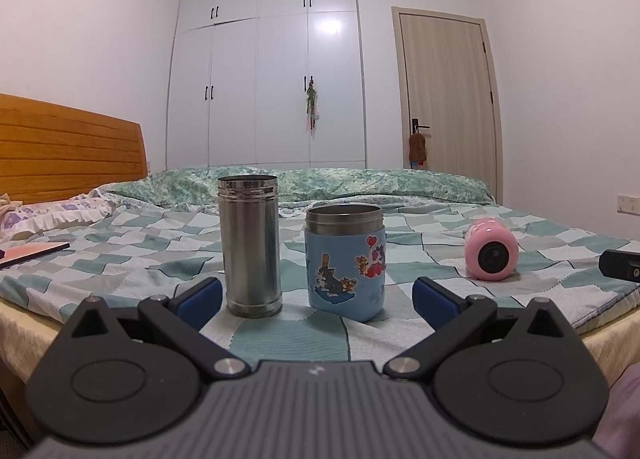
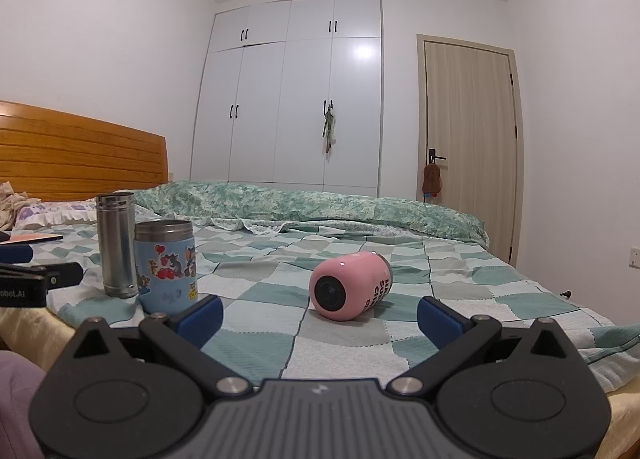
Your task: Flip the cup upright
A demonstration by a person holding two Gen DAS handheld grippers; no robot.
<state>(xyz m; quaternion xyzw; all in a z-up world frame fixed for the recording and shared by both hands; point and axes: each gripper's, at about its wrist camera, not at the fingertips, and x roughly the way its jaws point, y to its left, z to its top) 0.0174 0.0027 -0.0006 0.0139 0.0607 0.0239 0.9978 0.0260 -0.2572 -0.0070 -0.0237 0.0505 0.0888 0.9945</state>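
Observation:
A pink cup (image 2: 350, 286) lies on its side on the checked bedspread, its base toward me; it also shows at the right in the left wrist view (image 1: 491, 254). My right gripper (image 2: 320, 317) is open and empty, a short way in front of it. A steel cup (image 1: 251, 246) and a blue cartoon cup (image 1: 345, 261) stand upright with their mouths up. My left gripper (image 1: 317, 301) is open and empty just in front of those two. The left gripper's body also shows at the left edge of the right wrist view (image 2: 24, 283).
The bed's checked sheet (image 2: 256, 335) is soft and wrinkled. A folded green quilt (image 2: 320, 205) lies across the back. A wooden headboard (image 1: 68, 147), pillow (image 1: 52, 215) and a flat book (image 1: 32, 253) are at the left. Wardrobe and door stand behind.

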